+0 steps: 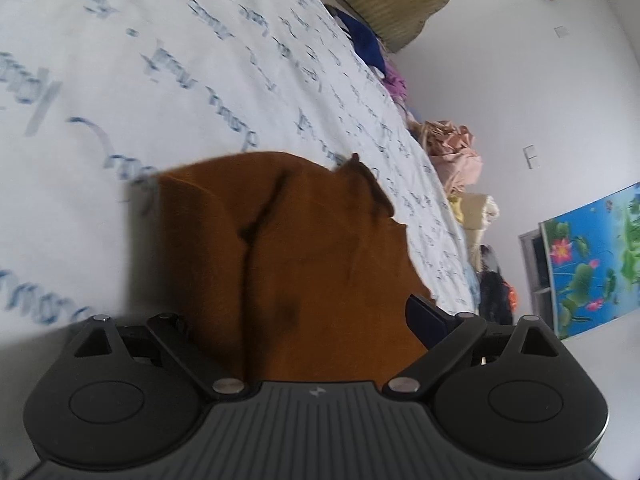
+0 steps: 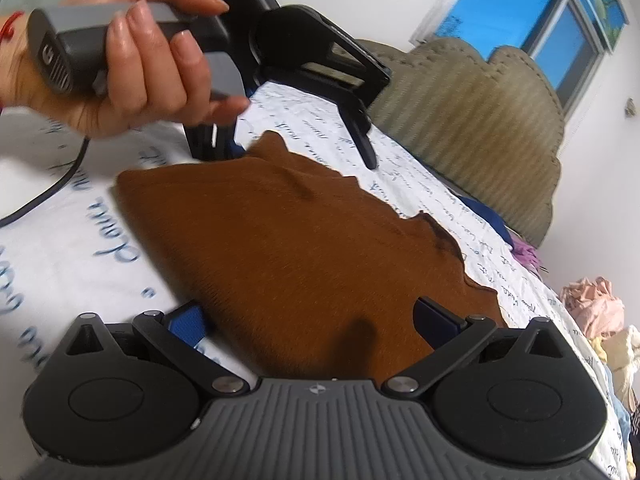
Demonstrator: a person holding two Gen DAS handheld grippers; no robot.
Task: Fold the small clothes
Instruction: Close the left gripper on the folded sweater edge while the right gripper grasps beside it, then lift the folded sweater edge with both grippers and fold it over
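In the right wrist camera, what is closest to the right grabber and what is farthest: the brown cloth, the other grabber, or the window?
1. The brown cloth lies right between the right gripper fingers.
2. The left gripper sits past the cloth's far edge, upper left.
3. The window is on the far wall, top right.

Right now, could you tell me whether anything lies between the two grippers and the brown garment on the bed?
Nothing visible does. The brown garment lies on the printed sheet, running straight between the open jaws of the right gripper and the left gripper.
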